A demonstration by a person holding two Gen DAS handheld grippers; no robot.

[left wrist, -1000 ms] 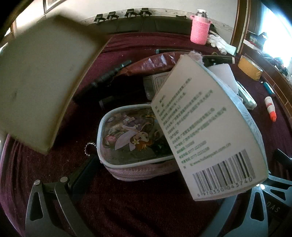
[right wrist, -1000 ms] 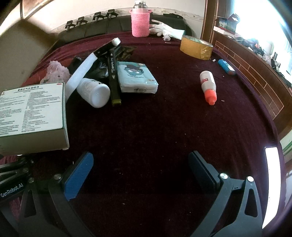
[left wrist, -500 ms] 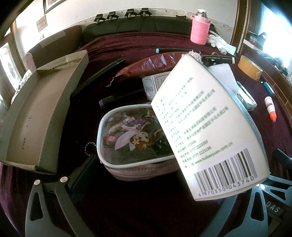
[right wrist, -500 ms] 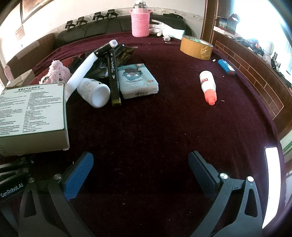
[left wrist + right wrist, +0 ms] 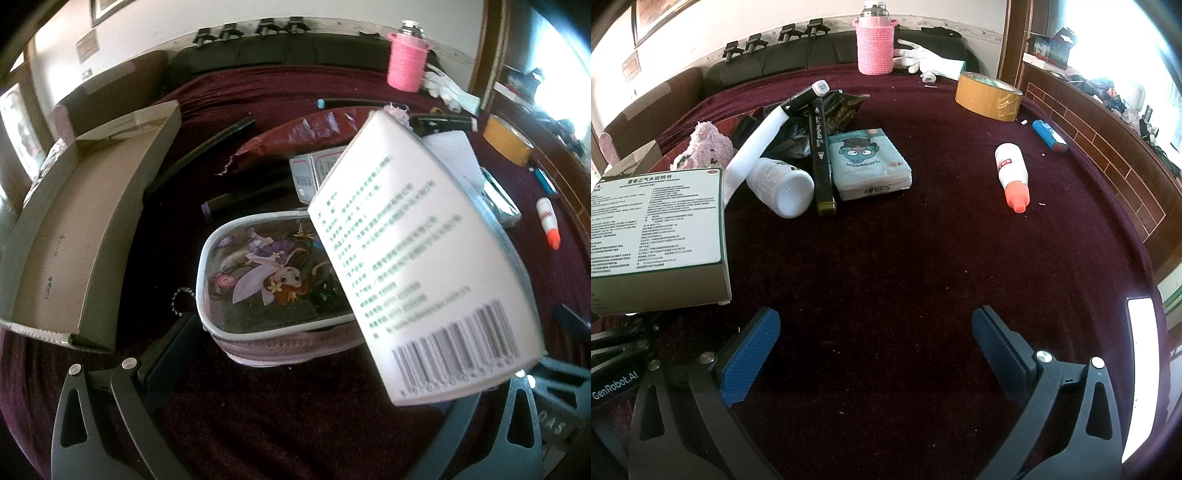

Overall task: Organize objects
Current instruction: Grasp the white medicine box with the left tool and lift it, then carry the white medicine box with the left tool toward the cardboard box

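Your left gripper (image 5: 317,354) has its jaws clamped on a white medicine box (image 5: 417,258), tilted above a cartoon-printed pouch (image 5: 266,280) on the maroon table (image 5: 280,413). An open cardboard tray (image 5: 74,236) lies to the left. Your right gripper (image 5: 875,350) hovers with jaws wide apart, holding nothing; a white bottle (image 5: 781,186), marker (image 5: 820,155) and tissue pack (image 5: 868,162) lie ahead.

Home living room, I'd say, not a lab or shop.

I see a table under a maroon cloth (image 5: 923,258), a dark padded sofa back (image 5: 783,59) across the top of frame, a framed picture (image 5: 657,14) upper left on the wall, a wood-panelled ledge (image 5: 1100,144) at right. Household clutter: crochet-sleeved flask (image 5: 874,44), tape roll (image 5: 988,96), tissue pack (image 5: 868,162), white gloves (image 5: 931,66).
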